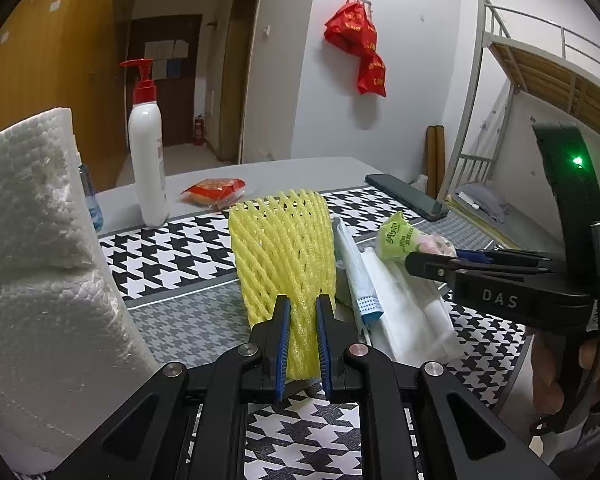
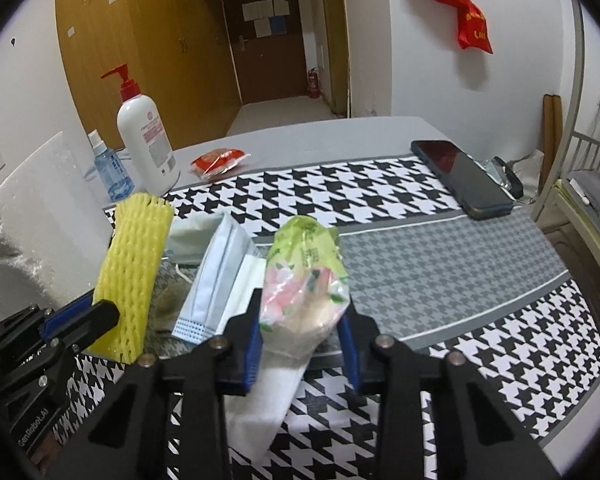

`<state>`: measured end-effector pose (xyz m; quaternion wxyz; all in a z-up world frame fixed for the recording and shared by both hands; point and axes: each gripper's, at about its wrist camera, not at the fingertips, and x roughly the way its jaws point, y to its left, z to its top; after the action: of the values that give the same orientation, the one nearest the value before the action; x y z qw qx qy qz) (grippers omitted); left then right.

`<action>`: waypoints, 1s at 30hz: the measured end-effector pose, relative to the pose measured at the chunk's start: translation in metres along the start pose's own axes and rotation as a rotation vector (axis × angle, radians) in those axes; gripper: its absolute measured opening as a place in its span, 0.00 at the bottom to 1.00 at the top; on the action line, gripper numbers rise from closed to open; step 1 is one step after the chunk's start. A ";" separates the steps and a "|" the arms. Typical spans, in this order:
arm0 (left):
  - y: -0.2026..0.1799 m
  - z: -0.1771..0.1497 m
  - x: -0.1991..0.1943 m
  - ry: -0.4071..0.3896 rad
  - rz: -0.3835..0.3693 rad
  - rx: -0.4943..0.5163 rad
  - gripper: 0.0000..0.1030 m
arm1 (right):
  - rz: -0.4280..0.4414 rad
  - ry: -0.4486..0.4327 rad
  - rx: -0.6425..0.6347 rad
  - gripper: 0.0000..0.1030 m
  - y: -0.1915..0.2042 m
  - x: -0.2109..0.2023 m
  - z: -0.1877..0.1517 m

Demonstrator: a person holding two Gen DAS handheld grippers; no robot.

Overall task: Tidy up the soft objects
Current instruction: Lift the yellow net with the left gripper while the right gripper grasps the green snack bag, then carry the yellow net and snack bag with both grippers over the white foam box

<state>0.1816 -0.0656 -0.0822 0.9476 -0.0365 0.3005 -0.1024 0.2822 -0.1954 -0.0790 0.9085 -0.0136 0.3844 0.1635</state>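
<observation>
Houndstooth cloth (image 2: 400, 196) covering table. Left gripper (image 1: 303, 334) pinching yellow net (image 1: 284, 248). Right gripper (image 2: 302, 344) clamping tissue pack (image 2: 304, 280) above masks (image 2: 216, 276). Sorting step underway; next probably lifting, placing.

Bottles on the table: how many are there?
2. The white pump bottle stands at the far left; the small blue spray bottle stands just left of it. More could be hidden behind the white foam block.

Grey table (image 2: 320, 132) with a houndstooth cloth (image 2: 440, 264); lotion bottle (image 2: 146, 140) far left of the grippers, phone (image 2: 460, 176) far right.
</observation>
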 end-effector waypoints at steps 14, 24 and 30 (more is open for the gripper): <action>-0.004 0.003 -0.011 -0.043 -0.017 0.012 0.14 | 0.000 -0.078 0.031 0.28 -0.004 -0.034 -0.003; -0.013 0.007 -0.034 -0.099 -0.031 0.046 0.14 | -0.015 -0.159 0.025 0.28 -0.003 -0.068 0.003; -0.018 0.010 -0.050 -0.131 -0.035 0.059 0.14 | -0.009 -0.185 0.024 0.28 -0.001 -0.079 0.003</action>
<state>0.1438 -0.0718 -0.0436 0.9639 -0.0206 0.2342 -0.1252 0.2328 -0.2187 -0.0218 0.9410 0.0107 0.3006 0.1553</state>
